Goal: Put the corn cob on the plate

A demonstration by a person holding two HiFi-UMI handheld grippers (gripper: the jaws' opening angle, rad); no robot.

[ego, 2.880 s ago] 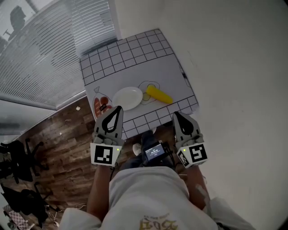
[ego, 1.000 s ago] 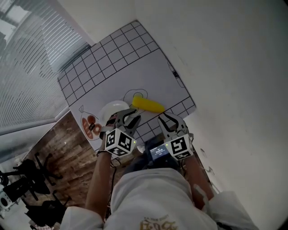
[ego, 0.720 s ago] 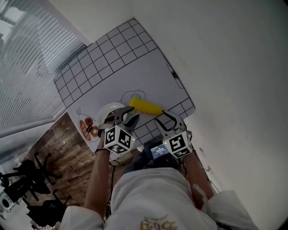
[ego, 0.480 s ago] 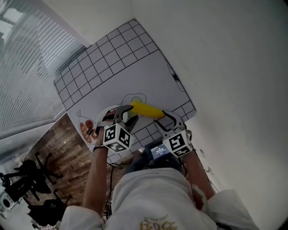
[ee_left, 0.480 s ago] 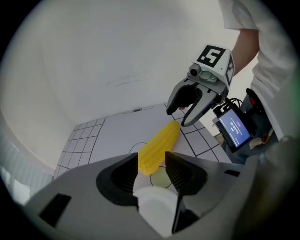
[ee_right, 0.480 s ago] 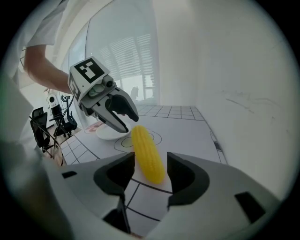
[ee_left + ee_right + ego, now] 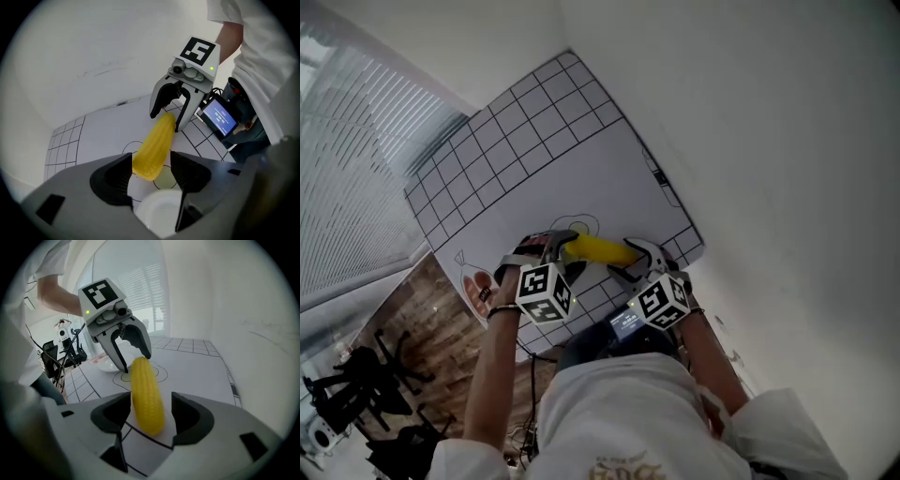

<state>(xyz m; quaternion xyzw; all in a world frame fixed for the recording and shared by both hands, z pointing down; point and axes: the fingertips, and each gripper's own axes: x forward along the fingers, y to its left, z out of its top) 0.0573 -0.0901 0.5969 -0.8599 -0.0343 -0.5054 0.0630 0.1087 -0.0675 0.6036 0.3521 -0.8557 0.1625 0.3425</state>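
A yellow corn cob (image 7: 598, 248) lies on the white gridded mat (image 7: 534, 122), over a drawn outline. My left gripper (image 7: 555, 242) is at the cob's left end and my right gripper (image 7: 628, 264) at its right end. Both sets of jaws are opening. In the left gripper view the cob's end (image 7: 152, 147) sits between the left gripper's (image 7: 150, 174) pads without touching them. In the right gripper view the cob (image 7: 146, 394) likewise lies loose between the right gripper's (image 7: 149, 416) pads. The white plate (image 7: 159, 211) lies just below the left jaws; in the head view it is hidden.
The mat's near edge (image 7: 581, 314) lies close to the person's body, where a small lit screen (image 7: 628, 323) is mounted. A printed food picture (image 7: 473, 286) marks the mat's left corner. A wooden floor (image 7: 412, 328) lies beyond it, and a white wall (image 7: 750, 141) runs along the right.
Both grippers have come forward and down onto the ends of the cob, and their jaws have spread wider. The cob itself has not moved on the mat.
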